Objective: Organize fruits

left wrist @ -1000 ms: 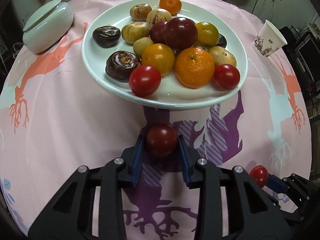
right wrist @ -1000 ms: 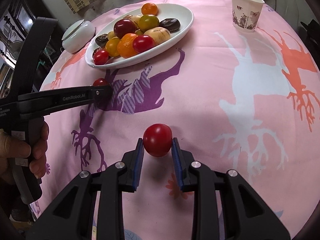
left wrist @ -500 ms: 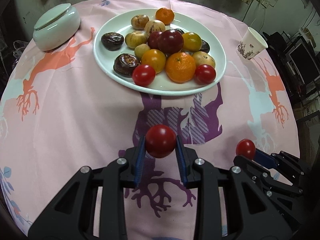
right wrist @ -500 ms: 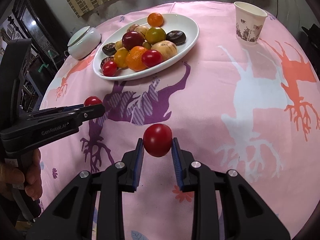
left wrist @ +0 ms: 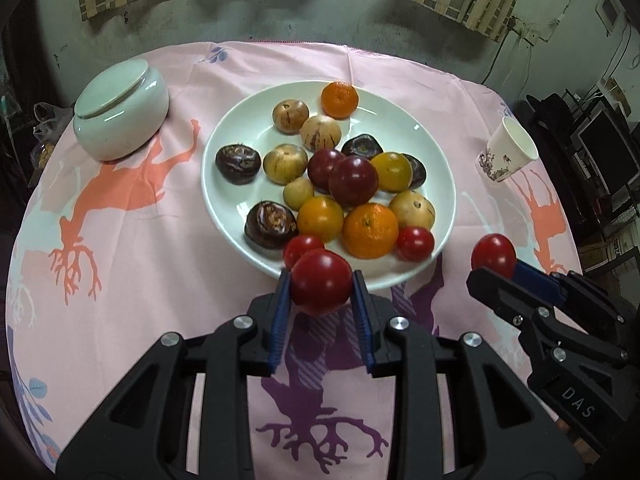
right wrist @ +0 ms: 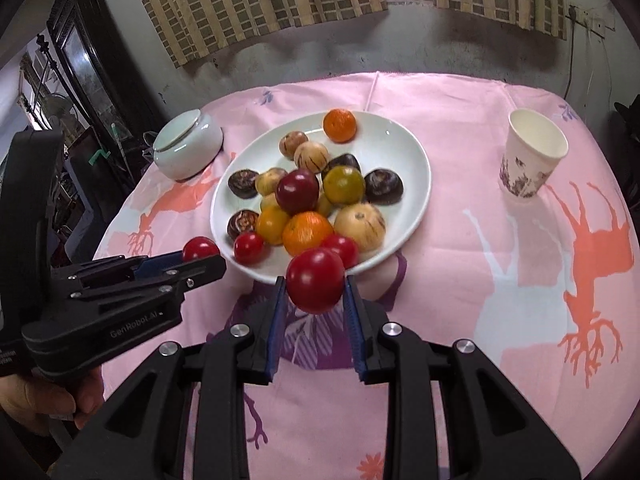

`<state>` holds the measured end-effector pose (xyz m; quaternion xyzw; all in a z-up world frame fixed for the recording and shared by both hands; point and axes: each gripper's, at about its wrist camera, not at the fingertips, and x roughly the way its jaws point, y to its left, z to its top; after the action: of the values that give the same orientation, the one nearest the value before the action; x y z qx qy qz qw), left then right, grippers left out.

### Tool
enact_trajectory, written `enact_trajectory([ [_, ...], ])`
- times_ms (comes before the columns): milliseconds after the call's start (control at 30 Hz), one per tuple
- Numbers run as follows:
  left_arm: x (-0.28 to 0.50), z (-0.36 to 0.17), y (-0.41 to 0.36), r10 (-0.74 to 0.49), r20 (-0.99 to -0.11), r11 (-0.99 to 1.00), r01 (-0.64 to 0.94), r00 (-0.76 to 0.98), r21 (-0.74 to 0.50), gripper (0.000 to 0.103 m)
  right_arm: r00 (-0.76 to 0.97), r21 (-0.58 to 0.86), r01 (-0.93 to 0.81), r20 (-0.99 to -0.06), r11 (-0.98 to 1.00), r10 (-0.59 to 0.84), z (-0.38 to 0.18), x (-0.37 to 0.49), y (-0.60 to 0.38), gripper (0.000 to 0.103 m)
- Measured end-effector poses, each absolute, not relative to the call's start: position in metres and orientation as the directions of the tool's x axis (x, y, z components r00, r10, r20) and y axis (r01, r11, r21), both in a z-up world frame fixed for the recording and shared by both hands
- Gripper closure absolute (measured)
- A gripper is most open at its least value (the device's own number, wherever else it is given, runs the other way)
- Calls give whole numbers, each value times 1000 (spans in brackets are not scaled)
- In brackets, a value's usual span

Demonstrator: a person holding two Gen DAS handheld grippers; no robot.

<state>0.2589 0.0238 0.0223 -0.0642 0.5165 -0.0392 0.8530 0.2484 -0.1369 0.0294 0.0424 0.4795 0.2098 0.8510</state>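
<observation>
A white plate (left wrist: 400, 120) (right wrist: 404, 148) in the middle of the pink table holds several fruits: oranges, red tomatoes, dark and tan fruits. My left gripper (left wrist: 320, 288) is shut on a red tomato (left wrist: 321, 282), held above the cloth just before the plate's near rim. My right gripper (right wrist: 314, 286) is shut on another red tomato (right wrist: 315, 280), also just short of the plate. Each gripper shows in the other's view: the right gripper (left wrist: 494, 264) with its tomato (left wrist: 493, 255), the left gripper (right wrist: 200, 254) with its tomato (right wrist: 199, 247).
A pale green lidded bowl (left wrist: 120, 118) (right wrist: 188, 146) stands left of the plate. A paper cup (left wrist: 507, 156) (right wrist: 530, 160) stands at the right. A pink cloth (left wrist: 120, 240) with deer prints covers the round table. A hand (right wrist: 40, 400) holds the left gripper.
Both grippers have lifted and pulled back, each keeping its tomato; the views now look down on the plate from higher, and the two grippers stand side by side.
</observation>
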Motion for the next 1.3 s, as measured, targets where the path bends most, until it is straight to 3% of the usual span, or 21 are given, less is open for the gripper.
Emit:
enact_trajectory([
  [500, 312, -8, 26, -88, -895, 994, -22, 436, -109, 73, 430, 303, -239, -819, 923, 380, -3, 319, -115, 74],
  [567, 312, -9, 26, -75, -897, 994, -38, 435, -101, 68, 427, 314, -218, -821, 924, 379, -6, 323, -116, 73],
  [633, 311, -7, 27, -42, -898, 995, -62, 438, -77, 50, 427, 315, -212, -821, 925, 378, -7, 324, -116, 72],
  [667, 310, -5, 28, -26, -898, 995, -73, 439, -65, 47, 433, 308, -215, -821, 927, 374, -6, 324, -117, 71],
  [1033, 260, 10, 28, 4, -893, 995, -94, 449, -43, 27, 424, 311, -178, -832, 933, 358, -5, 283, -145, 69],
  [1100, 243, 9, 27, 2, -896, 993, -103, 444, -49, 25, 419, 304, -173, -838, 937, 349, -6, 266, -151, 53],
  [1133, 234, 8, 26, 2, -899, 993, -104, 438, -49, 25, 426, 297, -166, -838, 940, 340, -5, 255, -154, 38],
  [1300, 193, 6, 20, 17, -913, 995, -93, 408, -22, 25, 413, 241, -223, -854, 944, 316, -4, 207, -153, 38],
])
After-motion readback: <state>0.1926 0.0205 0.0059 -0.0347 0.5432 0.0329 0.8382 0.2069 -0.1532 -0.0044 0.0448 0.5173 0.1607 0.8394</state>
